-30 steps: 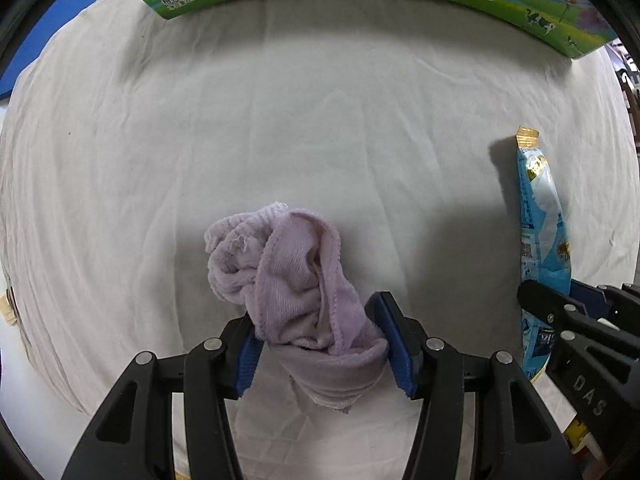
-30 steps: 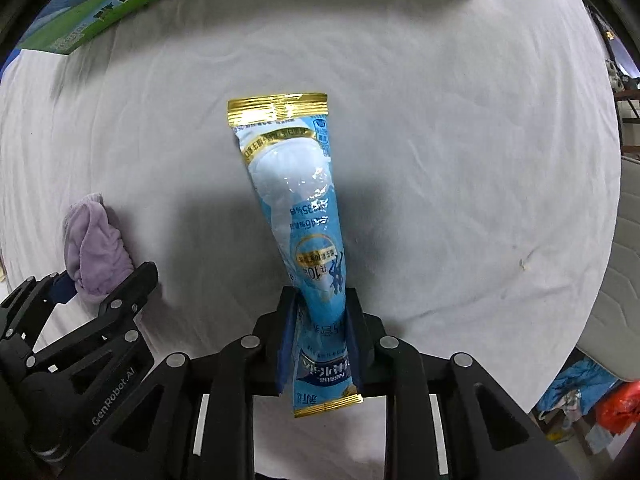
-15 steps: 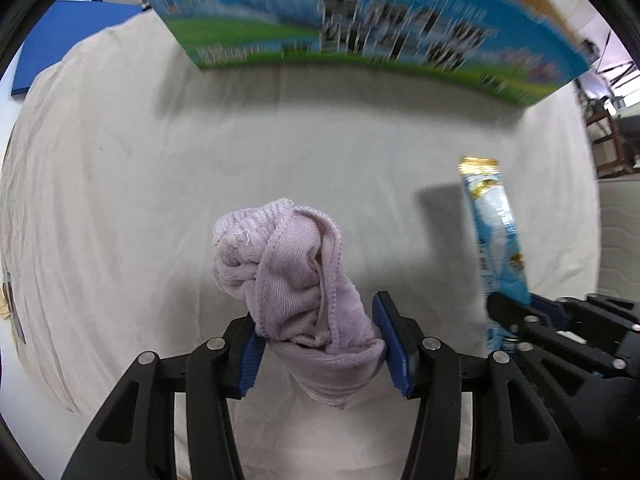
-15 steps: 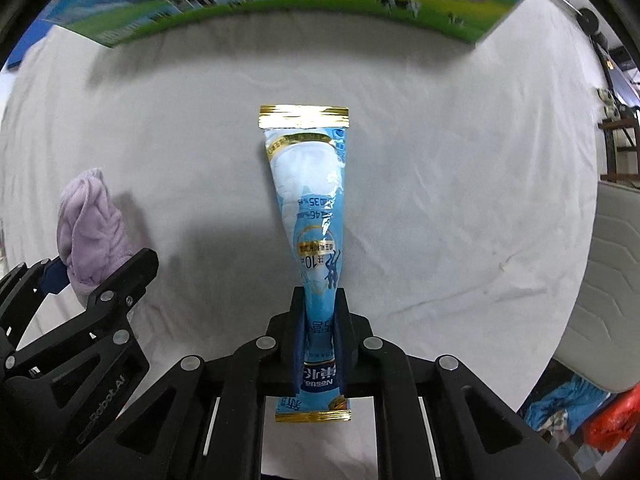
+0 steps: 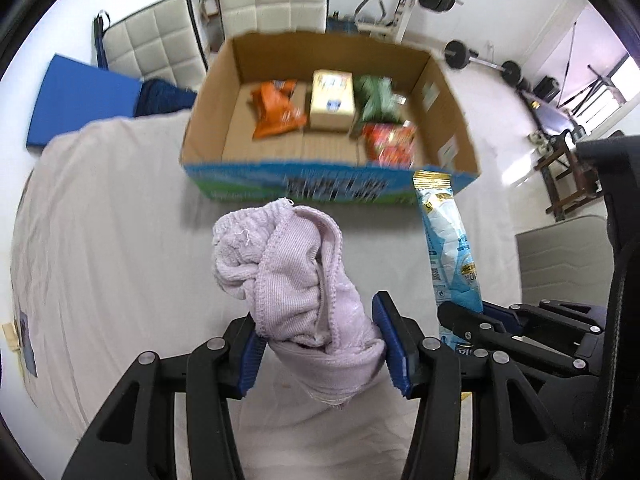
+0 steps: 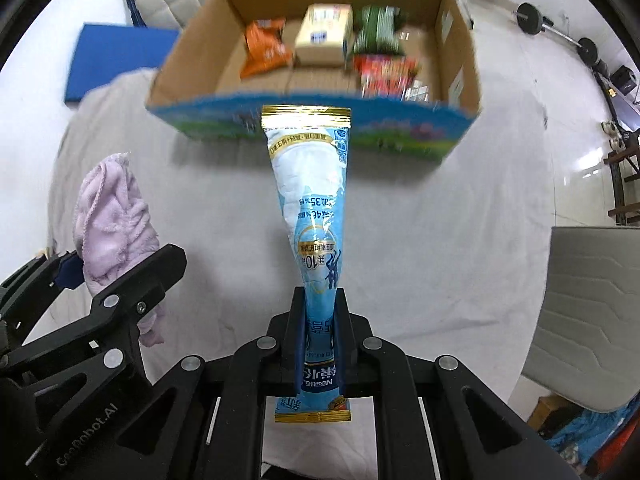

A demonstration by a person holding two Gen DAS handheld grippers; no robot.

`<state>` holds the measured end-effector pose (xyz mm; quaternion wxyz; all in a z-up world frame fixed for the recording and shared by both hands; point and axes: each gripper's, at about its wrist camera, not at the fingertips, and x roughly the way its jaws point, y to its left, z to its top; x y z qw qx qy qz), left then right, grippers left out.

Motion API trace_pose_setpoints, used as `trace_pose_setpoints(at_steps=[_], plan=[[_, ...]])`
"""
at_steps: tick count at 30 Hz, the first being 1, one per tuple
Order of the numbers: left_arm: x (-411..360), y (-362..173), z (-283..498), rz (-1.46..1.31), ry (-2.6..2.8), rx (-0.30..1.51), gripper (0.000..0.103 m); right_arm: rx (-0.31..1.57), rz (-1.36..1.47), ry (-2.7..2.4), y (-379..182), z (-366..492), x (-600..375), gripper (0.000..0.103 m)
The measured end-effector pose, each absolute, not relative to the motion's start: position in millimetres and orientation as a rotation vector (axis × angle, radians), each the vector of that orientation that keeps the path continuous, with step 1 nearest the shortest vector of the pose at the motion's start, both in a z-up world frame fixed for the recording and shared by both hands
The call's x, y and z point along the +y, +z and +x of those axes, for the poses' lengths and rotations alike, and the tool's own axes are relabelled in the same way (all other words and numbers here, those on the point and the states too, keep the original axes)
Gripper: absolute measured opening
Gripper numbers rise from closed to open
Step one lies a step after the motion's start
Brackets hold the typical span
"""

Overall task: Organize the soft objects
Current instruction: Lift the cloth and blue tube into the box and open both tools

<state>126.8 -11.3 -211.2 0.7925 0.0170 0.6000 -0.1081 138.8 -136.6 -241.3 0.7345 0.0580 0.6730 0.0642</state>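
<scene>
Left gripper (image 5: 318, 344): blue pads clamped on a bunched lilac cloth (image 5: 296, 276), held clear above the white sheet (image 5: 120, 240)
Right gripper (image 6: 320, 332): pressed together on the lower part of a long blue milk-powder pouch (image 6: 314, 216), gold-sealed end pointing at the box
Cardboard box (image 5: 208, 92): open, at the sheet's far edge, holding an orange packet (image 5: 276, 110), a tan pack (image 5: 332, 100), green and red packets

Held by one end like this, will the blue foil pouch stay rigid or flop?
The long blue foil pouch with gold seams probably stays fairly stiff: it extends straight from the right hand-held gripper. Its glossy film looks slippery. It seems light, since a narrow end pinch holds it.
</scene>
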Motion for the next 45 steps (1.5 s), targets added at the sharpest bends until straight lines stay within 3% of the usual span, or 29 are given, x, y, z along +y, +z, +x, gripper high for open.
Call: trace_pose_setpoints(at_steps=[11,22,36,45], plan=[[-15,-178,171,0.025,-0.256,1.211,0.049,1.379,0.179,0.152,-192,165,-151,0.012],[-3,-210,266,-0.076,-0.243,1.278,0.049,1.333,0.119,0.130,-170,240,-146,0.012],[32,-304,374,-0.282,-0.208,1.517,0.049,1.470,0.010,0.173,-251,370,-100,0.012],[42,-354,384,-0.352,-0.165,1.622,0.051,1.602,0.009,0.208,-325,394,-89,0.012]])
